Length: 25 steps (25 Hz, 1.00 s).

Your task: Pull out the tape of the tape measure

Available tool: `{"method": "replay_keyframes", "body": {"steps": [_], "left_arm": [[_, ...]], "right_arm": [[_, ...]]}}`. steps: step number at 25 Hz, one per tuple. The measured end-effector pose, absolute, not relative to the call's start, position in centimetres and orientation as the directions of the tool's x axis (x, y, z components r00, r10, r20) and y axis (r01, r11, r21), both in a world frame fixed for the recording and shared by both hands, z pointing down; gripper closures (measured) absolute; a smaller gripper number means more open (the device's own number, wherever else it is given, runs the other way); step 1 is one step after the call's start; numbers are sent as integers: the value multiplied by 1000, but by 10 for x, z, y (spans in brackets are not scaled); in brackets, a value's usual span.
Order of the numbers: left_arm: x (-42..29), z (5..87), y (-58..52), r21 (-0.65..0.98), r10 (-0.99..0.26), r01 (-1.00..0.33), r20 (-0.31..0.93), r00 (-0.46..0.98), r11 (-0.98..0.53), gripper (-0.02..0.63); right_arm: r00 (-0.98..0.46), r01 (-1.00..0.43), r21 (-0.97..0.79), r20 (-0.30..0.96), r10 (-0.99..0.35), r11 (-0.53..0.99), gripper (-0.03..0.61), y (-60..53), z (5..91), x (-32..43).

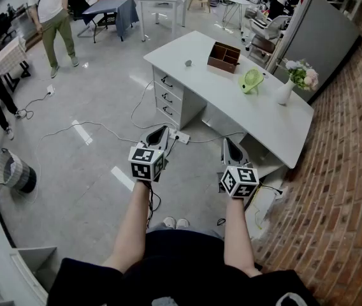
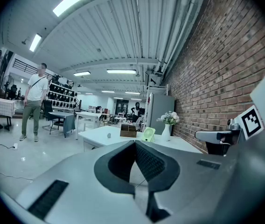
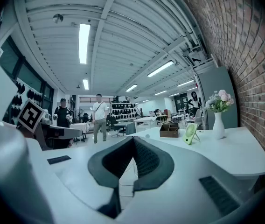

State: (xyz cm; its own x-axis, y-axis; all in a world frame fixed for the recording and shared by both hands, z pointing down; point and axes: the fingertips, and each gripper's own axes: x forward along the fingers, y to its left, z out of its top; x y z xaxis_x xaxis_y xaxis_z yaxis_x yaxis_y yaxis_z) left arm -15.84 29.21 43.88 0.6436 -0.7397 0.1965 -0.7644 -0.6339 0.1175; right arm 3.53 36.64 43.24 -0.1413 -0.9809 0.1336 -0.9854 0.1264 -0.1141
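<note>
Head view: left hand-held gripper (image 1: 160,132) and right hand-held gripper (image 1: 229,144), both pressed together and empty, hover near the tabletop (image 1: 245,110) bearing a small grey object (image 1: 188,63)

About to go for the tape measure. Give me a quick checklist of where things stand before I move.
1. Left tongs empty: ok, shut on nothing.
2. Right tongs empty: ok, shut on nothing.
3. Tongs open for a grasp: not ok, both shut.
4. Tape measure located: cannot tell; a small grey object on the desk is too small to identify.
5. Tongs at the desk: not ok, both held short of it.
</note>
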Motion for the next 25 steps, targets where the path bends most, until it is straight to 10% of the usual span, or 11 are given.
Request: {"method": "replay_keyframes", "body": {"steps": [25], "left_arm": [[-159,457,259,153,-719,-751,221,659,-642,592]], "right_arm": [[-132,-981,-158,136,-982,110,577,336,441,34]]}}
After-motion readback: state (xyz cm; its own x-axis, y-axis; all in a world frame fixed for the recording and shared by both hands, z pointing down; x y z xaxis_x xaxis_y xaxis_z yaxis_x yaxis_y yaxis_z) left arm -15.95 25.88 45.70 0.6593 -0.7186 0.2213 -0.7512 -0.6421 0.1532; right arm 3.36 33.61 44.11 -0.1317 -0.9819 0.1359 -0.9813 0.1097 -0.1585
